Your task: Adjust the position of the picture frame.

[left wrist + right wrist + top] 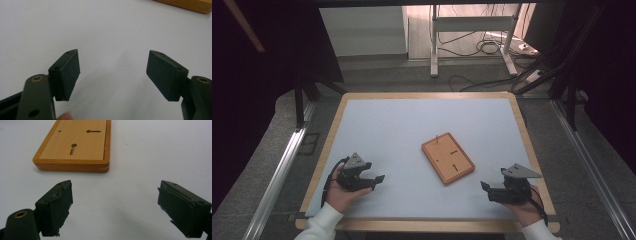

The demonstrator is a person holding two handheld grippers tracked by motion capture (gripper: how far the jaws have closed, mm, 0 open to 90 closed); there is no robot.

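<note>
Both grippers are sitting wide open with nothing in them. Left gripper (373, 181) is low over the near-left part of the table (377, 130), held in the left hand (343, 192) with the palm cupped under it and the jaws pointing right, toward the middle. In the left gripper view the two pads (70, 72) stand far apart with just bare white tabletop between them, and a fingertip (65, 116) pokes in at the bottom edge.

Right gripper (484, 189) is at the near-right part, close to the front edge, held in the right hand (524, 207); its jaws point left, toward the board. Same story in the right gripper view: jaws spread wide, only white surface between them.

Now the thing they're both aimed at: a flat wooden board (448, 158) lying near the centre of the table, turned at a slant to the table edges. It has a raised rim and a couple of keyhole slots (73, 148) in the face, plus a thin peg (437, 138) standing at its far end. It's well apart from the left gripper and nearer the right one, which has the short end dead ahead of it.

White surface all around the board on every side, and the table's wooden rim (432, 225) runs just behind both hands.
</note>
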